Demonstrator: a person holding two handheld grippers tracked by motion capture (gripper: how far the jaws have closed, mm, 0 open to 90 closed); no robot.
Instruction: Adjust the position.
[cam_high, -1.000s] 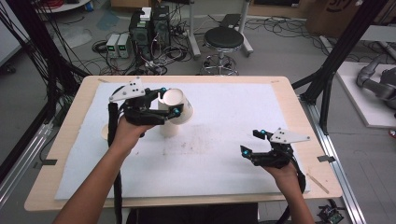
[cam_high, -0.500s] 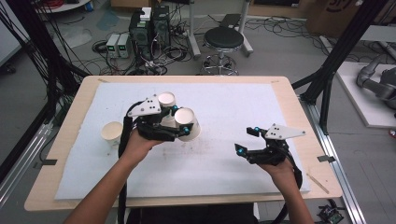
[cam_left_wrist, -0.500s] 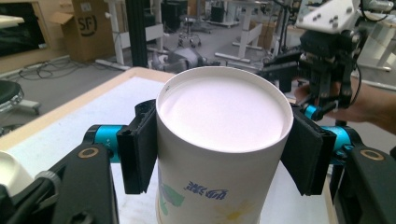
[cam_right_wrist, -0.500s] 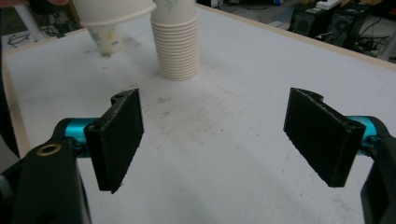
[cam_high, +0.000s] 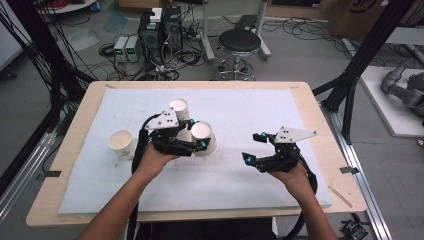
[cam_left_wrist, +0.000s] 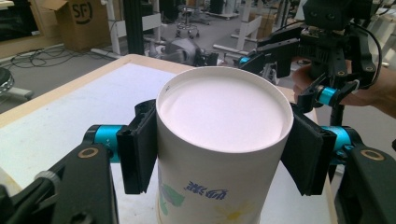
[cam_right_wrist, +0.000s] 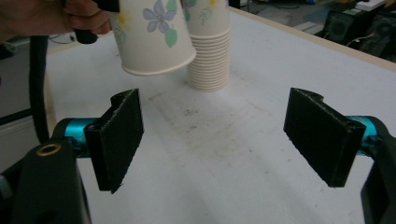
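Note:
My left gripper (cam_high: 197, 134) is shut on a white paper cup (cam_high: 202, 137) with a flower print and holds it upright, just above the white mat. In the left gripper view both pads press the sides of the cup (cam_left_wrist: 222, 112), mouth up. A stack of like cups (cam_high: 179, 107) stands just behind it. My right gripper (cam_high: 251, 147) is open and holds nothing, to the right of the held cup. In the right gripper view the cup (cam_right_wrist: 149, 37) hangs off the mat at upper left, beside the stack (cam_right_wrist: 210, 51), beyond the gripper (cam_right_wrist: 215, 140).
A single paper cup (cam_high: 121, 143) stands on the mat's left part. The white mat (cam_high: 250, 110) covers most of the wooden table (cam_high: 320, 120). Stained bare mat lies between the two grippers. A stool and electronics sit on the floor beyond the far edge.
My left gripper has carried the cup from beside the stack to the right and nearer the person. My right gripper has shifted slightly left, still open.

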